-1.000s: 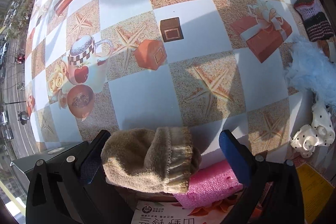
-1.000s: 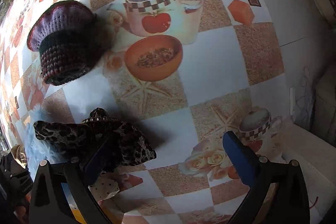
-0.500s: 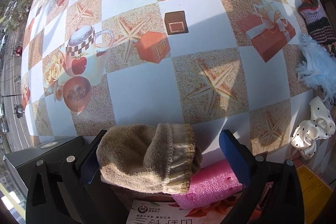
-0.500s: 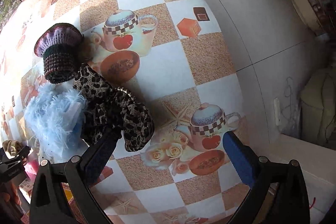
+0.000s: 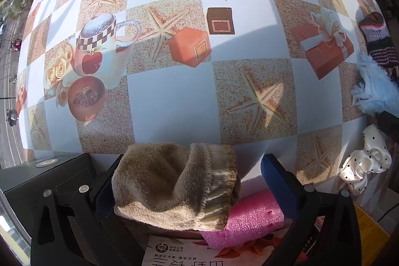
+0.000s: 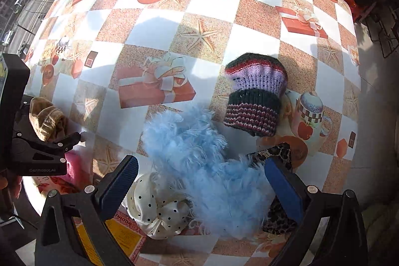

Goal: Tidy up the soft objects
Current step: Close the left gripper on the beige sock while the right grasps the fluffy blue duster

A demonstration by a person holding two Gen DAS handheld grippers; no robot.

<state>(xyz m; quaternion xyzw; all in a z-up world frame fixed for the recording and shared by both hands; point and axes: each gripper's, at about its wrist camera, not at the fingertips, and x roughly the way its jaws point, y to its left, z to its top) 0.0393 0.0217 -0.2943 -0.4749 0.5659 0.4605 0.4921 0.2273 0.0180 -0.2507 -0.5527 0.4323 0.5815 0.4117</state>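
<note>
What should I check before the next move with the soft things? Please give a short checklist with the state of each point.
1. Left gripper open: ok, but the beige sock lies draped between its fingers.
2. Sock fully let go: cannot tell, it touches the left finger.
3. Right gripper open and empty: ok.
4. Right gripper lined up over the blue fluffy piece: ok.
5. Blue piece free of neighbours: not ok, it overlaps the leopard fabric and touches the polka-dot scrunchie.
6. Knitted hat outside the right fingers: ok.
</note>
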